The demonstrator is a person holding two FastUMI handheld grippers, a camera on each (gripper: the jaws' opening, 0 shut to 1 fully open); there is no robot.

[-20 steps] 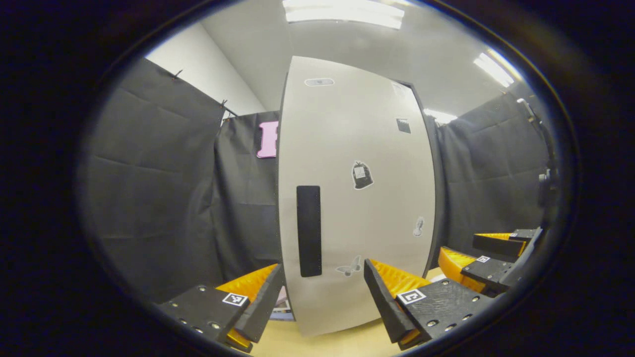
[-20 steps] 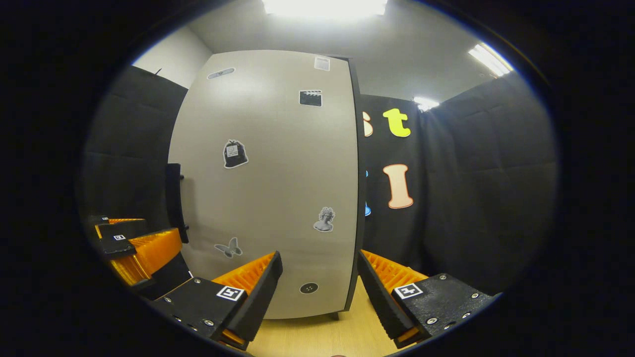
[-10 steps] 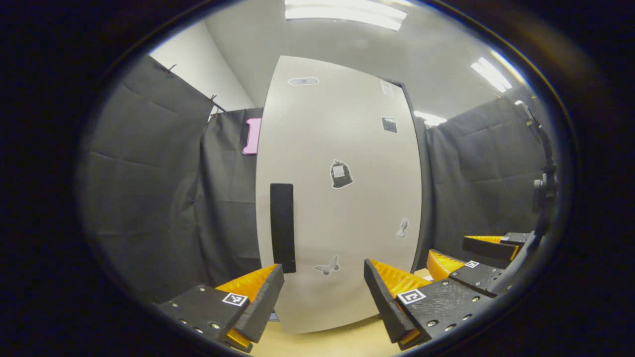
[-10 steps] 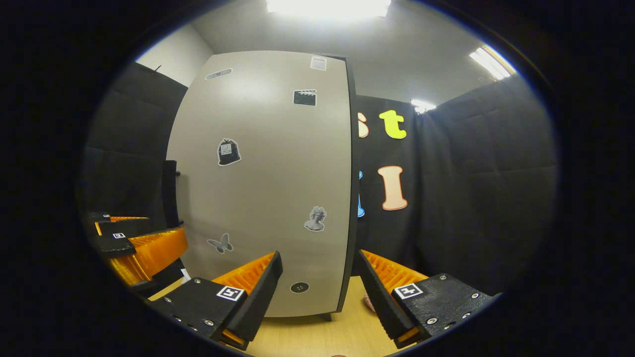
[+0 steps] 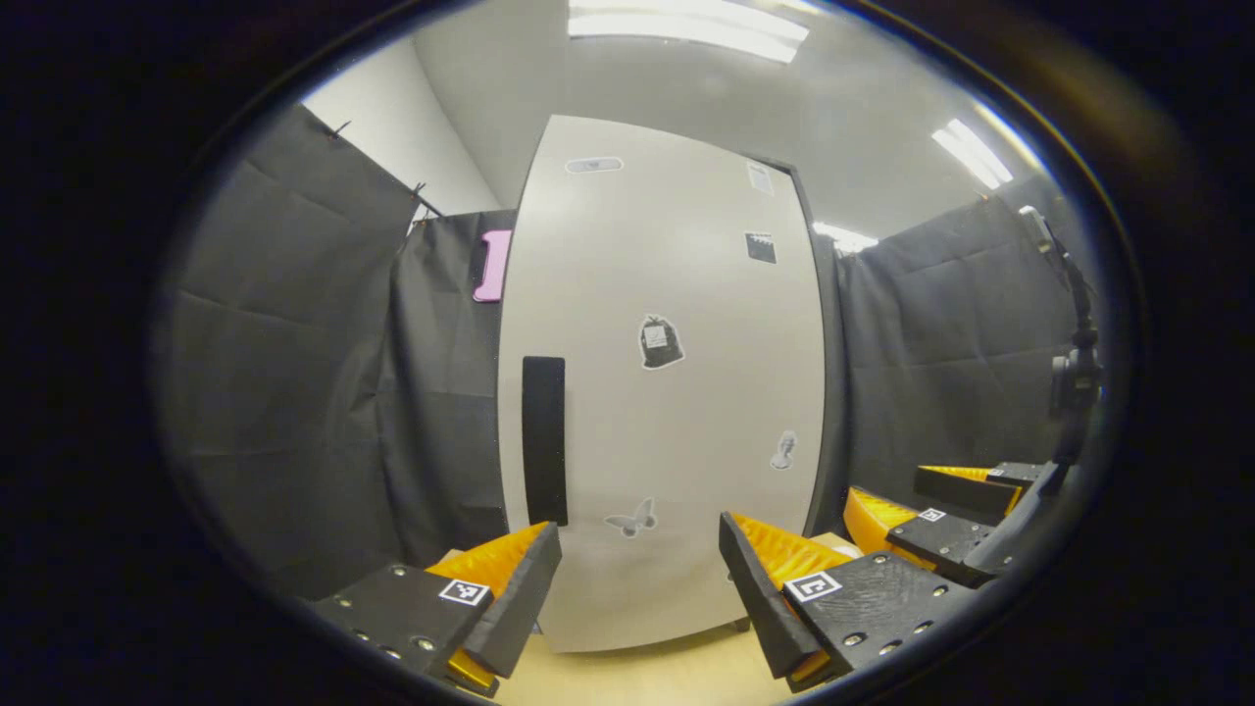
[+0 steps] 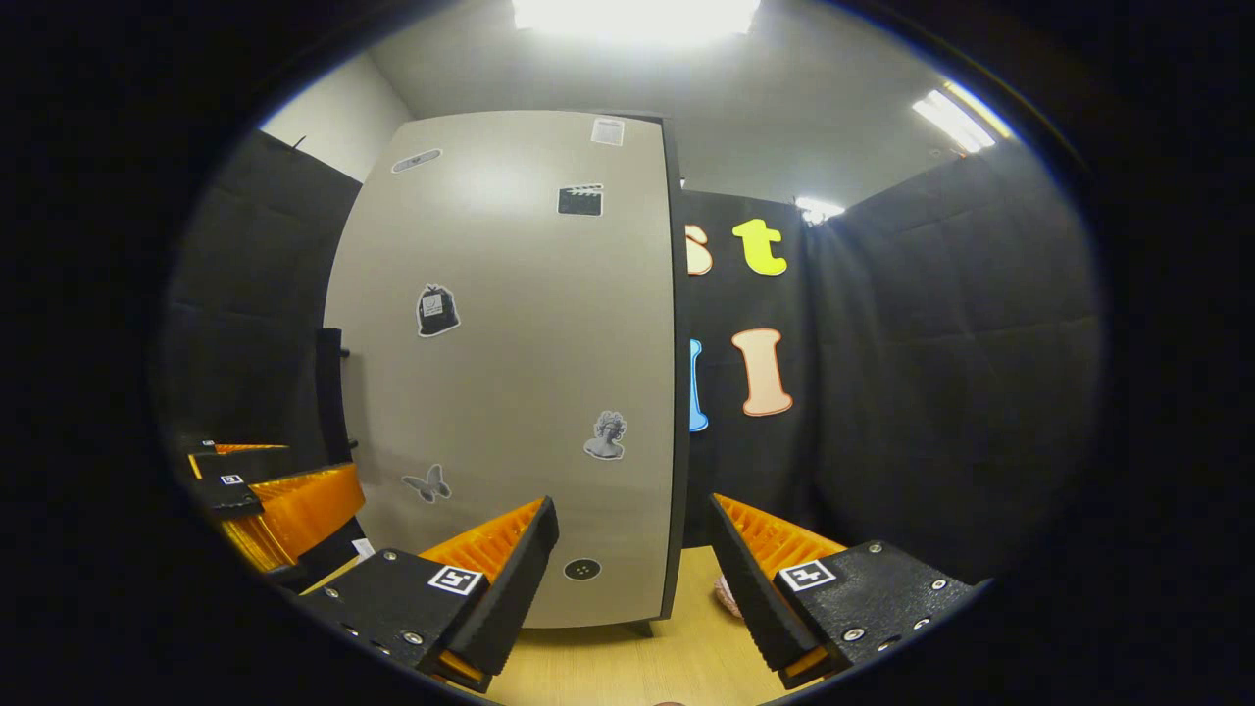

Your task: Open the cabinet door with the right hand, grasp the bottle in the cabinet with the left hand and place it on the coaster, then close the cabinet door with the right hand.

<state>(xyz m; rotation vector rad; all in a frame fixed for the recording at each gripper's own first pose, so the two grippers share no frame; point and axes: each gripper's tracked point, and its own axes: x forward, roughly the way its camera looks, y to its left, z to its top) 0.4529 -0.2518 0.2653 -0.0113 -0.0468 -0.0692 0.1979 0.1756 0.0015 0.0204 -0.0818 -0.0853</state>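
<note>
cabinet door (image 5: pixel 667 392) stood shut, tall and pale, right in front of both grippers. it sat on a light wood counter (image 6: pixel 608 667). a long dark handle (image 5: pixel 544 441) ran up and down near the door's left edge. little stickers were stuck on the door: a butterfly (image 5: pixel 629 517) low down, a dark bag shape (image 5: pixel 661 341) near the middle, and a small head (image 6: pixel 607 435) close to the door's right edge.

the left gripper (image 5: pixel 637 579) was held in front of the door's lower part, a bit right of the handle. its jaws were spread wide with nothing between them. it was not touching the door.

the right gripper (image 6: pixel 632 579) was held in front of the door's lower right edge. its jaws were spread wide too and held nothing. in the left gripper view it could be seen (image 5: pixel 941 510) off to the right of the door.

a small pinkish thing (image 6: pixel 724 594) lay on the counter just right of the door, partly hidden, so i could not tell what it was.

the door hid the inside of the cabinet, so i could not see the bottle.
</note>
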